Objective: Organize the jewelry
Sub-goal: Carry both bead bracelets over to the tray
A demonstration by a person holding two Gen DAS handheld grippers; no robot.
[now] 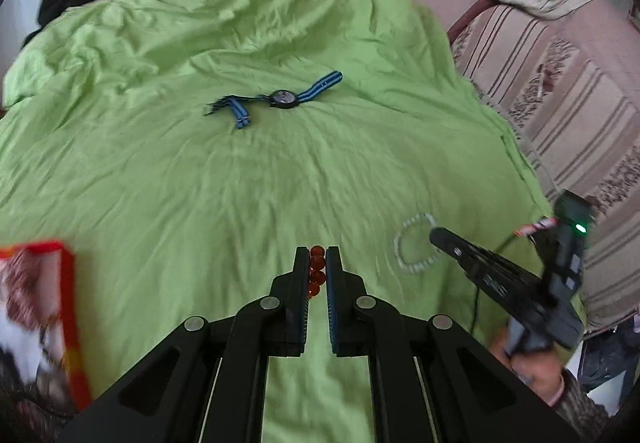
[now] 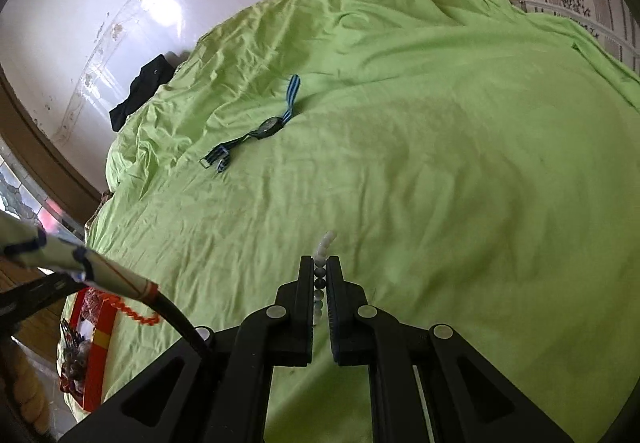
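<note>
Left wrist view shows the left tool [image 1: 318,271] pinching a string of amber beads [image 1: 317,270] between its pads, raised over the near middle of the bed [image 1: 160,163]. Right of it the right tool [image 1: 438,237] has caught a pale bead bracelet [image 1: 414,245], whose loop hangs free toward the bed's right edge; the right wrist view confirms the jaws are pressed onto that strand [image 2: 320,275], with a few white beads poking out past the tips. A watch with a blue striped strap [image 1: 282,99] lies flat further up the bed, near its centre, well apart from both tools. A red-rimmed box [image 1: 68,315] sits at the near left corner, and it looks like the place the pieces belong, though what it already holds is too blurred to name

To carry this off well, I'd say keep both grips firm, since round beads roll out of flat pads easily. Move the amber string over the box first, lower it right in before letting go, and keep the two strands from tangling
</note>
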